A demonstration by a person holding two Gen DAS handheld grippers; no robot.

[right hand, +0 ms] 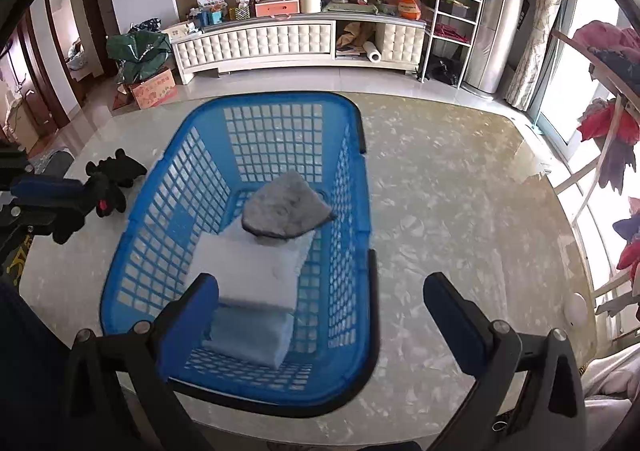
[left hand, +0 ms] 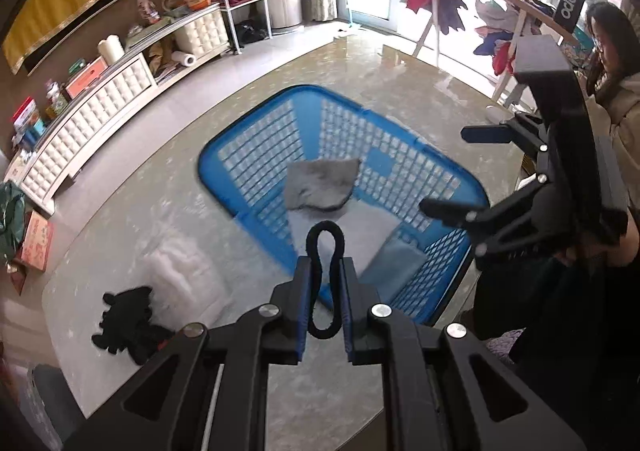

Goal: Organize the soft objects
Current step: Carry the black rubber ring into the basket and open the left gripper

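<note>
Hair tie [left hand: 325,275] in left claw [left hand: 326,283]

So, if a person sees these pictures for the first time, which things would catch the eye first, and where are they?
The big blue basket in the middle of the marble table stands out first, with a grey cloth lying on a white pad inside it. Next is the black hair tie pinched in the left gripper above the basket's near edge. A black plush toy lies on the table to the basket's left.

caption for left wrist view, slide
Left gripper pinches a black hair tie above the blue basket.
</note>
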